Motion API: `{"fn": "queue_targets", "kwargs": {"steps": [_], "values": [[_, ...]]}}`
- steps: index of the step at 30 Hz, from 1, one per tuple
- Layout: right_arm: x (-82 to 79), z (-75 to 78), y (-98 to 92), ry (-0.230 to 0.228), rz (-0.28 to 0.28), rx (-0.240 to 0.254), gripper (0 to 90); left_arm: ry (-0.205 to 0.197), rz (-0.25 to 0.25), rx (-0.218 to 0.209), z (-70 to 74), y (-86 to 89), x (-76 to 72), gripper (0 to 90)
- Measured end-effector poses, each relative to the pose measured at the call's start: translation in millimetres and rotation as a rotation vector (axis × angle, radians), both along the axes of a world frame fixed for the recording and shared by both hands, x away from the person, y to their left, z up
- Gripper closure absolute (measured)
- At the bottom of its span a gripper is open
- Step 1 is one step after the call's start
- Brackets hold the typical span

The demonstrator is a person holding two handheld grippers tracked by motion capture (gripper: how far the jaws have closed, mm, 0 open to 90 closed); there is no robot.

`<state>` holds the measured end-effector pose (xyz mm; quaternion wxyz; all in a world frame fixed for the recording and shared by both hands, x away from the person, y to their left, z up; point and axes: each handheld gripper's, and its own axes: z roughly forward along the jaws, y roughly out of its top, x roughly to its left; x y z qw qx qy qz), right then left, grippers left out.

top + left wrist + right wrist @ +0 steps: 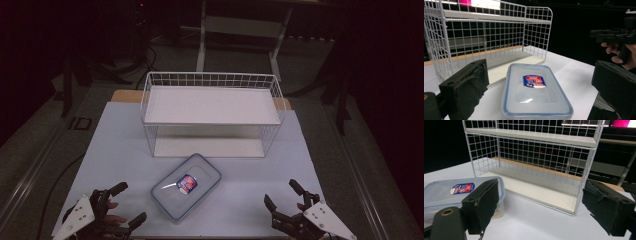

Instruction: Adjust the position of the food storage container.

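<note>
A clear plastic food box (186,187) with a blue-rimmed lid and a red and blue label lies flat on the white table, in front of a white wire rack (212,113) with two shelves. My left gripper (122,205) is open at the table's front left, a short way left of the box (534,91), nothing between its jaws. My right gripper (283,194) is open at the front right, pointing toward the rack (534,167), with the box (454,192) to its left. The right gripper (616,37), held by a hand, also appears far off in the left gripper view.
The white table top (125,150) has bare room on both sides of the box. Both rack shelves (210,106) hold nothing. Behind the table the floor is dark, with desk legs (201,45) and cables.
</note>
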<state>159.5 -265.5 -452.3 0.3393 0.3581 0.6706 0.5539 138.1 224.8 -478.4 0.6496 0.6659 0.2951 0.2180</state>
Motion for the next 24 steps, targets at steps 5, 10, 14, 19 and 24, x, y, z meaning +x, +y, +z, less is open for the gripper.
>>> {"fn": "queue_targets", "kwargs": {"steps": [5,10,14,19,24], "values": [[-0.7,1.1,1.8,0.005,-0.002,-0.007,13.4,0.010,-0.003,-0.015,3.7,-1.8,-1.4,0.5],[-2.3,3.8,2.3,-0.003,-0.005,-0.005,13.4,0.037,-0.029,-0.003,15.1,-7.8,-4.9,0.5],[-1.6,4.0,2.3,0.005,0.004,0.003,13.3,0.063,-0.092,0.044,26.3,-14.9,-5.9,0.5],[-0.6,2.7,1.3,0.016,0.003,0.012,13.3,0.115,-0.155,0.073,32.9,-26.1,-2.9,4.8],[-2.3,2.9,2.1,0.013,0.005,0.013,13.3,0.153,-0.204,0.112,30.7,-37.9,0.7,23.1]]}}
